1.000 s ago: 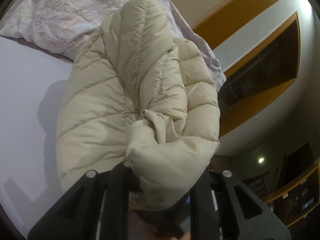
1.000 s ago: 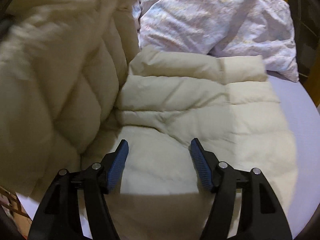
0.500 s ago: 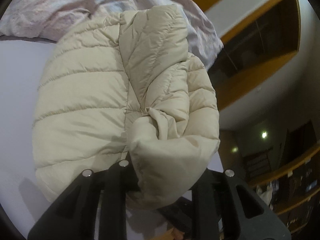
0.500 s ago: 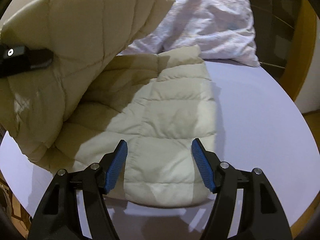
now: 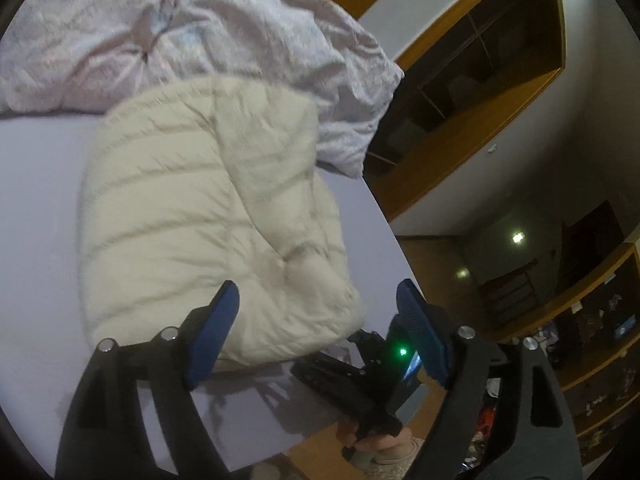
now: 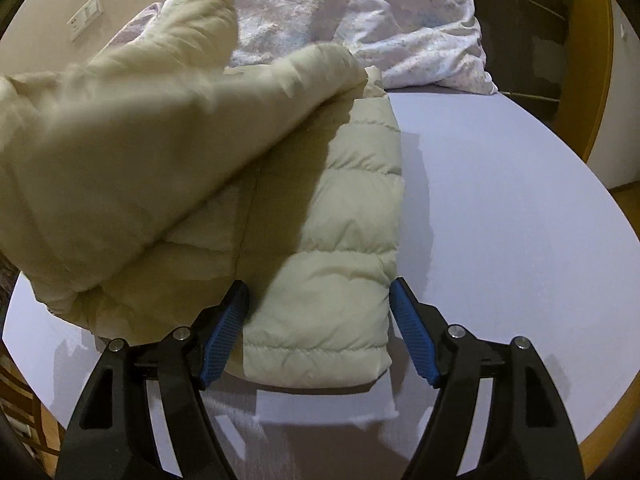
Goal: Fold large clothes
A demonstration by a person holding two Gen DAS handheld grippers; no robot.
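Observation:
A cream quilted puffer jacket (image 5: 192, 216) lies folded on the lavender bed sheet (image 5: 36, 200). My left gripper (image 5: 320, 320) hovers over its near right corner with the jaws opening, and the blue pads touch nothing. In the right wrist view a blurred upper flap (image 6: 140, 152) of the jacket (image 6: 352, 240) is coming down over the left half. My right gripper (image 6: 320, 336) is low at the near hem, its jaws opening. The hem sits between the pads without being pressed. The right gripper's black frame (image 5: 348, 384) and a hand (image 5: 384, 446) show at the bed's edge.
A crumpled pale floral duvet (image 5: 180, 32) is heaped behind the jacket and also shows as the duvet (image 6: 380, 12) in the right view. Wooden shelving (image 5: 480, 80) stands to the right past the bed's edge. Bare sheet (image 6: 500, 220) stretches right of the jacket.
My left gripper has let go of the bunched jacket fold and its jaws stand wide. The fold has dropped onto the rest of the jacket. My right gripper has drawn back to the hem.

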